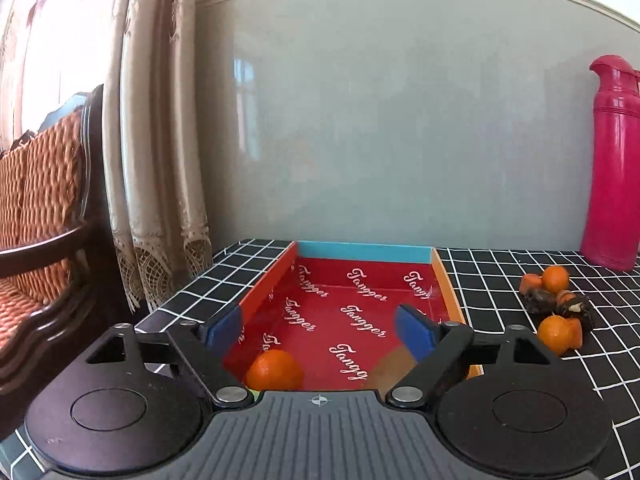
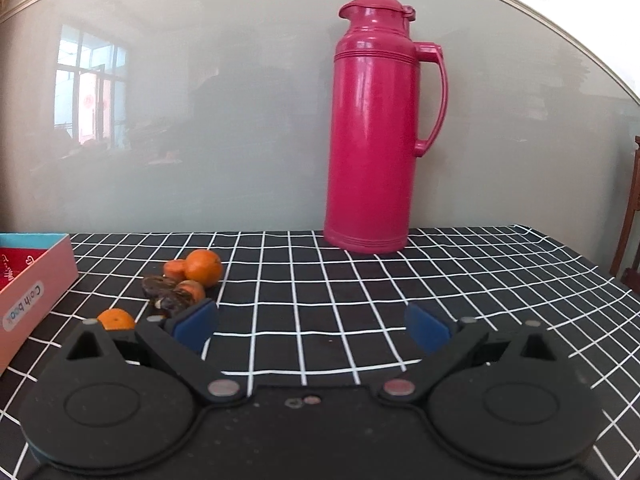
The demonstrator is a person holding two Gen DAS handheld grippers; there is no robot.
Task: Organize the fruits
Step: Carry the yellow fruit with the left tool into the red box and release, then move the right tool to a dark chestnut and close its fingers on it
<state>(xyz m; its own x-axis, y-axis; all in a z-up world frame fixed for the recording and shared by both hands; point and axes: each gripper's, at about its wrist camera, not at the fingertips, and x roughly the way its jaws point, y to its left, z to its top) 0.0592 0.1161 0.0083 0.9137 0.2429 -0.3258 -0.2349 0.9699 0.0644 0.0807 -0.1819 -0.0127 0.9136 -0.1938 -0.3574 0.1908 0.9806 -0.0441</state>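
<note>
An open box (image 1: 364, 251) with a red printed lining and a blue far wall sits on the checked tablecloth. One orange (image 1: 274, 370) lies in its near left corner, just below my left finger. My left gripper (image 1: 318, 320) hangs open over the box with nothing between its pads. To the right of the box is a small pile: two oranges (image 1: 556, 279) (image 1: 554, 334), orange pieces and dark shrivelled fruits (image 1: 540, 300). My right gripper (image 2: 310, 316) is open over bare cloth. The pile's far orange (image 2: 204, 266) and dark fruit (image 2: 168, 292) lie just left of its left finger.
A tall pink thermos jug (image 2: 372, 132) stands at the back against the glossy grey wall. The box's side (image 2: 32, 284) shows at the left edge of the right wrist view. A curtain (image 1: 160, 160) and a wooden chair (image 1: 40, 220) stand beyond the table's left edge.
</note>
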